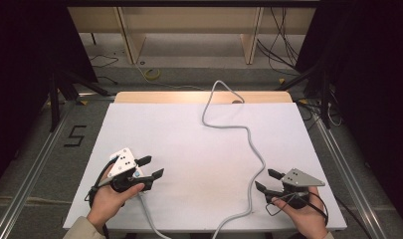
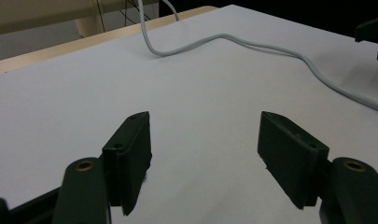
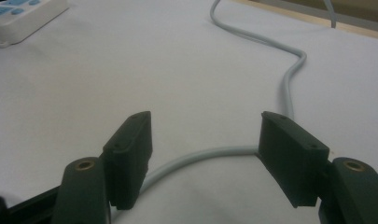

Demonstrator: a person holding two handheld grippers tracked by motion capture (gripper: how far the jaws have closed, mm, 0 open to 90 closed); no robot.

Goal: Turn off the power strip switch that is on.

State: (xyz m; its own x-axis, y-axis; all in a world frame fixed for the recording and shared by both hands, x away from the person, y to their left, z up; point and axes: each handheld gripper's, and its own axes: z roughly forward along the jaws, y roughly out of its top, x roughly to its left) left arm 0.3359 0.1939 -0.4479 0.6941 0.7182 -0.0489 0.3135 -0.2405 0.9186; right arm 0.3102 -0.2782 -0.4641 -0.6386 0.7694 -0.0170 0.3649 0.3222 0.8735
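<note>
A grey cable (image 1: 249,135) snakes from the table's far edge down the middle and off the near edge. My right gripper (image 1: 263,178) rests at the near right, pointing left at the cable, jaws wide apart. In the right gripper view the right gripper (image 3: 205,140) is open and the cable (image 3: 200,156) curves along the table just past its fingertips, untouched. My left gripper (image 1: 155,166) sits at the near left, open, pointing right. In the left gripper view the left gripper (image 2: 205,140) has only bare white table between its jaws. A white power strip (image 3: 18,14) lies far off.
The white table top (image 1: 189,134) has a wooden strip (image 1: 164,97) along its far edge. A second stretch of cable (image 1: 148,211) runs from under my left hand off the near edge. Dark stands and floor cables surround the table. The right gripper's jaw tips (image 2: 371,32) show across the table.
</note>
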